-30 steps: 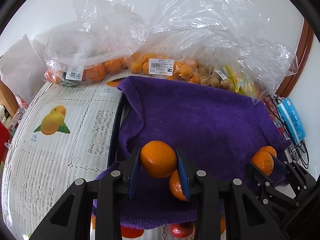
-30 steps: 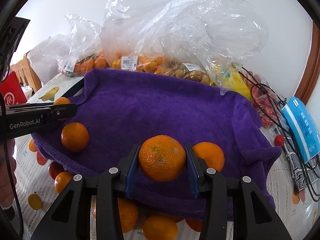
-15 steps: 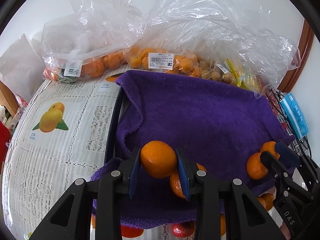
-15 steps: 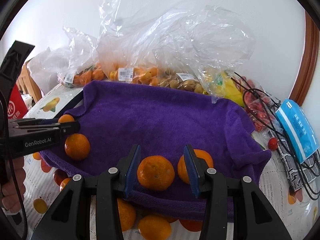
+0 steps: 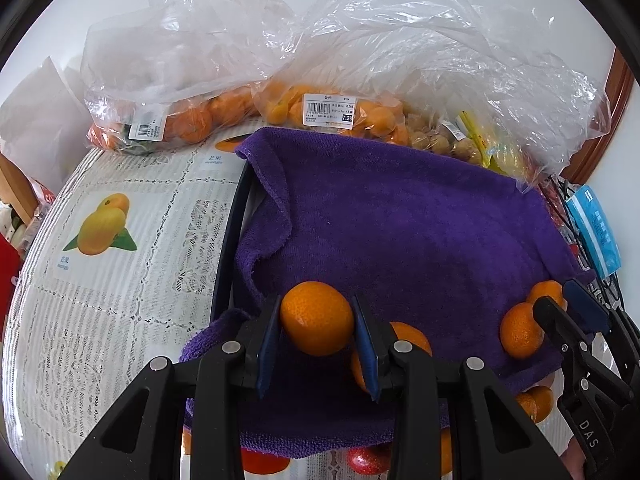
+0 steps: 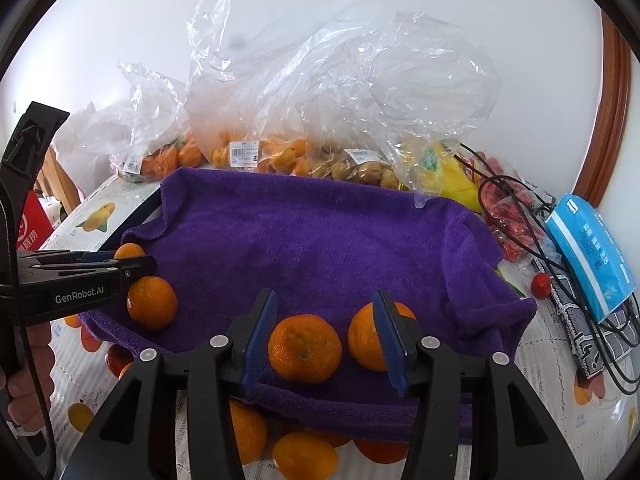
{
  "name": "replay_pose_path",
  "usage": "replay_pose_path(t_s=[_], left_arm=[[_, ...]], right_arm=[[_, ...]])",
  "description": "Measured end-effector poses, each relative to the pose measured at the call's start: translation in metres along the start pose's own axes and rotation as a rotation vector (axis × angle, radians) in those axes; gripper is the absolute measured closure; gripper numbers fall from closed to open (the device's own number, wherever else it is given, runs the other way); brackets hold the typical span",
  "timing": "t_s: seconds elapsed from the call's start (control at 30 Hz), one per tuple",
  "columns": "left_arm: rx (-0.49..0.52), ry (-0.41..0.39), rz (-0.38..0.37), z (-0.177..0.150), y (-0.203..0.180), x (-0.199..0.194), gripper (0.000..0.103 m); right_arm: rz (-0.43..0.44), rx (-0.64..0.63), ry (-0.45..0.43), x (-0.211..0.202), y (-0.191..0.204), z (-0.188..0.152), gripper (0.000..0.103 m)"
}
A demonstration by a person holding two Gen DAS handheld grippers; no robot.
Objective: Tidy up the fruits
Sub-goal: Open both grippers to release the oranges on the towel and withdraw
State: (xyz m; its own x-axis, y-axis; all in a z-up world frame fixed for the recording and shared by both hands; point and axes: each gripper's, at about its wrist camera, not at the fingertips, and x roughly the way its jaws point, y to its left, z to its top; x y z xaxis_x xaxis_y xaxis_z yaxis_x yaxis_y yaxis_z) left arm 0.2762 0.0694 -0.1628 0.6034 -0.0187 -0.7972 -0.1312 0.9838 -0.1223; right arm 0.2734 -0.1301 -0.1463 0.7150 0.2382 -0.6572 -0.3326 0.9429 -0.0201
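Mandarin (image 5: 316, 323) clenched in the left tool (image 5: 316, 344), held just above the purple towel (image 5: 400, 220), probably to be set down beside the others. Right tool (image 6: 322, 338) spread wide, released, around a second mandarin (image 6: 305, 349) resting on the towel, a third (image 6: 366, 340) just right of it. Bagged fruit (image 6: 280, 156) crowds the surface (image 5: 120, 280) ahead; loose mandarins (image 6: 304, 454) lie below the tool, cables (image 6: 560, 280) to its right
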Motion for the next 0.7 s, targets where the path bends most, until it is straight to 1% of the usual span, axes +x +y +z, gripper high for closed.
replay_pose_path(t_s=[0.17, 0.37, 0.4, 0.43, 0.47, 0.5, 0.53, 0.57, 0.63, 0.7], left_arm=[[0.002, 0.007, -0.002, -0.0006, -0.0005, 0.0014, 0.07], [0.007, 0.011, -0.014, -0.0011, -0.0016, 0.001, 0.07], [0.012, 0.011, -0.016, -0.0011, -0.0025, 0.0007, 0.07], [0.016, 0.011, -0.018, -0.0011, -0.0031, 0.0002, 0.069], [0.018, 0.009, -0.019, -0.0011, -0.0036, -0.0005, 0.064], [0.018, 0.005, -0.022, -0.0012, -0.004, -0.0014, 0.062], [0.017, 0.0, -0.026, -0.0011, -0.0041, -0.0023, 0.056], [0.015, -0.003, -0.033, -0.0012, -0.0036, -0.0034, 0.054], [0.015, -0.006, -0.047, -0.0009, -0.0039, -0.0053, 0.052], [0.019, -0.016, -0.04, -0.0007, -0.0048, -0.0074, 0.049]], right_arm=[[-0.003, 0.012, 0.003, 0.0009, -0.0026, 0.0, 0.051], [-0.013, 0.018, 0.003, 0.0014, -0.0034, 0.0, 0.047], [-0.013, 0.019, 0.001, 0.0012, -0.0035, 0.0002, 0.046], [-0.012, 0.021, -0.003, 0.0007, -0.0036, 0.0004, 0.044], [-0.012, 0.022, -0.006, 0.0004, -0.0037, 0.0003, 0.042], [-0.013, 0.022, -0.008, 0.0001, -0.0037, 0.0003, 0.041], [-0.017, 0.022, -0.007, 0.0001, -0.0036, 0.0003, 0.041], [-0.02, 0.022, -0.004, 0.0001, -0.0035, 0.0002, 0.041], [-0.022, 0.023, -0.004, -0.0003, -0.0039, 0.0006, 0.041], [-0.024, 0.025, -0.008, -0.0012, -0.0039, 0.001, 0.039]])
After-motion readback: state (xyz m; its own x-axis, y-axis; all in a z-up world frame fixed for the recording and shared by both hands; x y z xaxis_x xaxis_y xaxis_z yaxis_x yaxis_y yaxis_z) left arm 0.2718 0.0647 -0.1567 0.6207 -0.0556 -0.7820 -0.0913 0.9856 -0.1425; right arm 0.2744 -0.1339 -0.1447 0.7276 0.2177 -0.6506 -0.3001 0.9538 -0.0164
